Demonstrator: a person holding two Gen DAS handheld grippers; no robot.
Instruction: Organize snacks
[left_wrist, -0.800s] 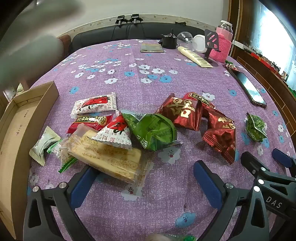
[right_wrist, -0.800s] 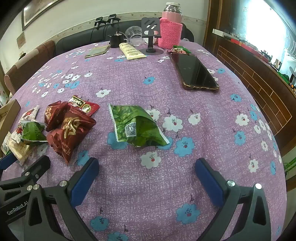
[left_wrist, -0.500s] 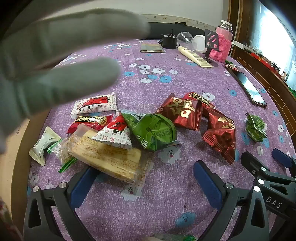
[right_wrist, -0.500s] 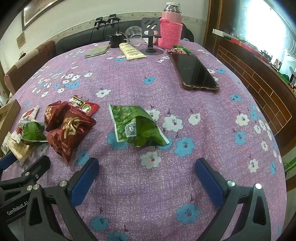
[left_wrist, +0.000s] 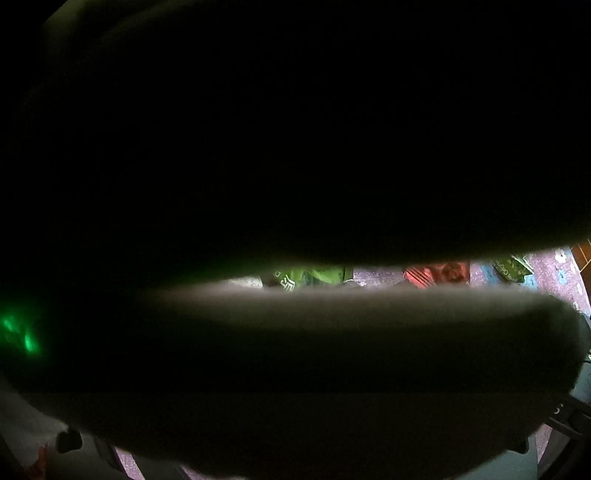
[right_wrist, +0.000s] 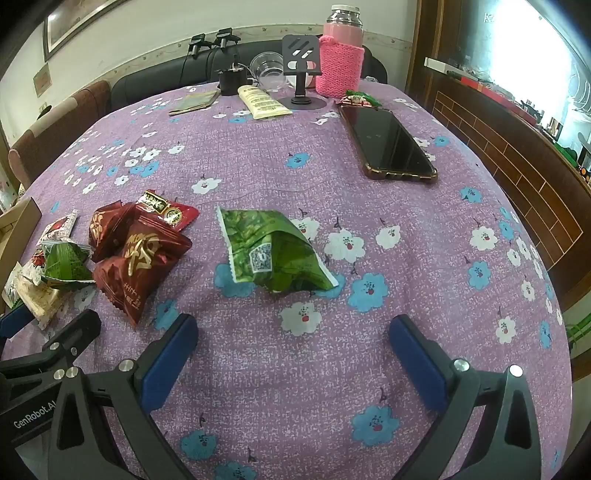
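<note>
In the right wrist view a green snack packet (right_wrist: 275, 251) lies on the purple flowered tablecloth (right_wrist: 258, 155), just ahead of my open, empty right gripper (right_wrist: 293, 338). Dark red packets (right_wrist: 142, 254) and a pile of other snacks (right_wrist: 55, 266) lie to its left. The left gripper's body (right_wrist: 44, 369) shows at the lower left, near that pile. The left wrist view is almost wholly covered by a gloved hand (left_wrist: 332, 332); only slivers of a green packet (left_wrist: 314, 277) and a red packet (left_wrist: 436, 273) show. The left fingers are hidden.
A black phone (right_wrist: 391, 147) lies at the right back. A pink-sleeved bottle (right_wrist: 341, 55), a phone stand (right_wrist: 301, 70), a cream tube (right_wrist: 264, 103) and a plastic cup (right_wrist: 267, 70) stand at the far edge. A cardboard box corner (right_wrist: 20, 218) is at the left.
A gloved hand has come across the left wrist camera from the upper left and now blocks nearly all of it. The right gripper and the snacks have not moved.
</note>
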